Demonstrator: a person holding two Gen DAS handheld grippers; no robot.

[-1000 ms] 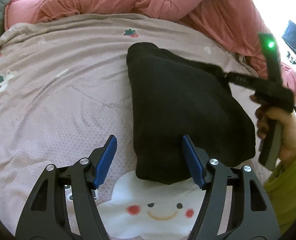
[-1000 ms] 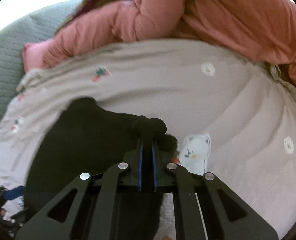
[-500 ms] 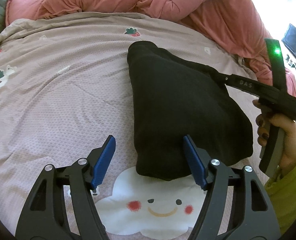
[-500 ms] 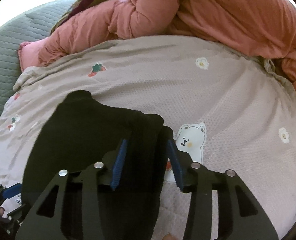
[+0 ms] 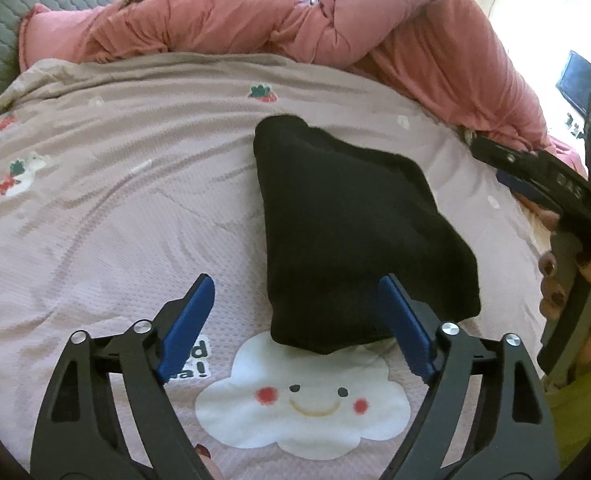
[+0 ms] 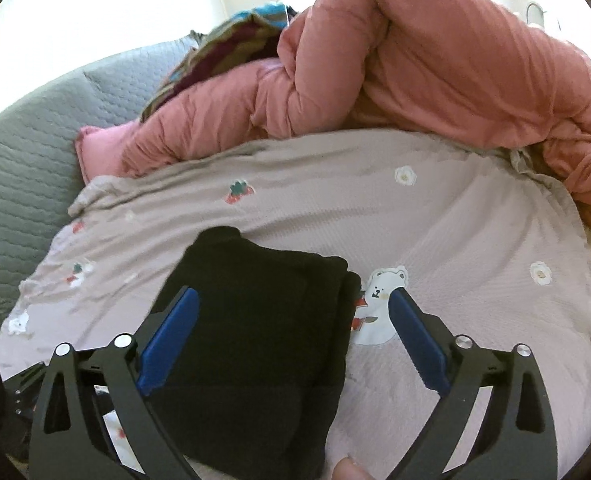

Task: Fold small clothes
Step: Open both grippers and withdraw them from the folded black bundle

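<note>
Both tongs, left (image 5: 291,320) and right (image 6: 293,338), just opened wide, empty, releasing folded black garment (image 5: 347,240) mid-bed (image 5: 95,220).

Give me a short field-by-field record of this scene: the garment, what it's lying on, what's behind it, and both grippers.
garment: black folded garment, lying flat, held by neither gripper
surface: pinkish-grey blanket with cartoon prints; garment's near edge overlaps the smiling cloud print
behind: bunched pink duvet along the blanket's far edge
left gripper: open, jaws just opened wider, nothing pinched
right gripper: open, jaws just opened, above the garment, fingers clear of the cloth
</note>
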